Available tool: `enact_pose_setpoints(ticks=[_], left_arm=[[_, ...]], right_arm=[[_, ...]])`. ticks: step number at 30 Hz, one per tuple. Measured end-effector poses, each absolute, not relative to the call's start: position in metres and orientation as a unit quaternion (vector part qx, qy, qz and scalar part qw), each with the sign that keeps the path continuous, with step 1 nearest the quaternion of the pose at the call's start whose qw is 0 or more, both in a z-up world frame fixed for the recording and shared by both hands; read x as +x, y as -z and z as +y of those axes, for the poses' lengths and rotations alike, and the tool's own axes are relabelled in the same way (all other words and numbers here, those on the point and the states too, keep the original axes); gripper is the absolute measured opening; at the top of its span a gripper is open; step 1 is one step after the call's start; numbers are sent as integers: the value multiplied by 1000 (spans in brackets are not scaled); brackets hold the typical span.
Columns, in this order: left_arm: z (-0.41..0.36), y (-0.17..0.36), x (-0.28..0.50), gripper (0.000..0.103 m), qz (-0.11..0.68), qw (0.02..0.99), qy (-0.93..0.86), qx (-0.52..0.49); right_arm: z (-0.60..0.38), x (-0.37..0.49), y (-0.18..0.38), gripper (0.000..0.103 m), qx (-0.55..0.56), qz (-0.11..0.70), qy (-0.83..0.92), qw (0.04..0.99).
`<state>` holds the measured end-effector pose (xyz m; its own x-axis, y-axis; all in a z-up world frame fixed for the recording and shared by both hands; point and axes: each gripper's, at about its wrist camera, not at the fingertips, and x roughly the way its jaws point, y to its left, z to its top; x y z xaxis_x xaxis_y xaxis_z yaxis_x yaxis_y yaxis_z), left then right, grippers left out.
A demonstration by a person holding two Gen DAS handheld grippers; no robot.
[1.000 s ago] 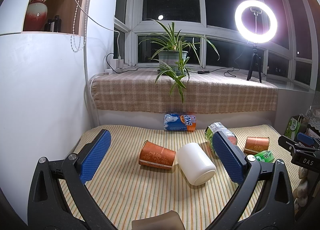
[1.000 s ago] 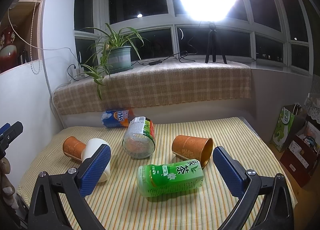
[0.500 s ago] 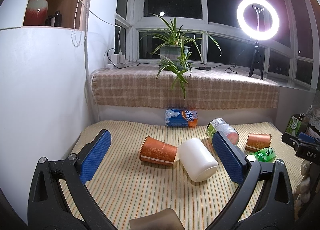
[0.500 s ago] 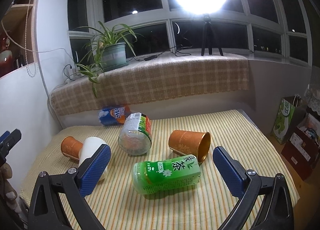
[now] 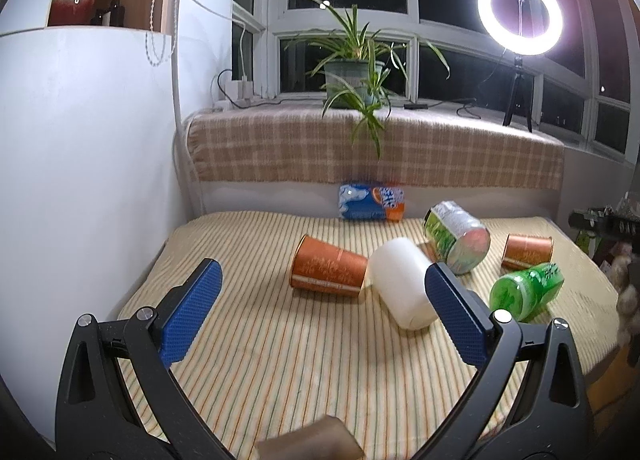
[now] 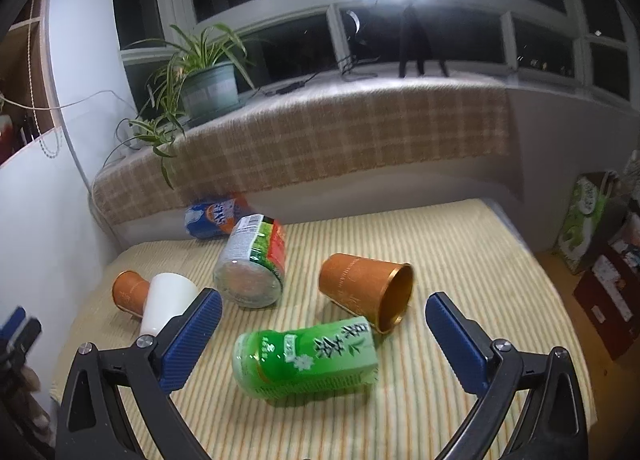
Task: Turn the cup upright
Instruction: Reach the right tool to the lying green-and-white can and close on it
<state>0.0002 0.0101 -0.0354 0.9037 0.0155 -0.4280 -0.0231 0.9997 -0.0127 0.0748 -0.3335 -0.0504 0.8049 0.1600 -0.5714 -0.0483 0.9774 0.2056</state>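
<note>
Three cups lie on their sides on the striped mat. An orange cup [image 5: 327,273] lies left of centre, touching a white cup [image 5: 402,288]; both show in the right wrist view, orange [image 6: 129,292] and white [image 6: 167,303]. A second orange cup [image 5: 527,252] [image 6: 366,291] lies at the right, mouth toward the right gripper. My left gripper [image 5: 320,308] is open and empty, short of the orange and white cups. My right gripper [image 6: 322,330] is open and empty, over the green tea bottle [image 6: 306,358].
A green tea bottle [image 5: 526,292], a clear jar with a green label [image 5: 456,236] [image 6: 252,262] and a blue-orange can [image 5: 370,201] [image 6: 214,215] lie on the mat [image 5: 280,360]. A white wall stands at the left. A plaid-covered sill carries a plant [image 5: 352,79] and a ring light [image 5: 520,19].
Both grippers have moved forward and tilted down toward the mat; the objects look larger and lower in view. Nothing on the mat has moved. Both jaws stay open.
</note>
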Motion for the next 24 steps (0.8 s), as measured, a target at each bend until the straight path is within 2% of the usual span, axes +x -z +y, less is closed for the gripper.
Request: enact_pose_setpoints(ticks=[8,17,24], left_arm=[[26,49,-3,103,251,967,-16,-27],[43,56,-9,103,264,963,-42,-37],[50,57,-10,103,266,962,-52,-42]], right_arm=[[-315,144,51,103,110,372,-121,914],[-284,232,75,103,157,482,-172,845],[-260,272,103,101,147,543,-164,810]])
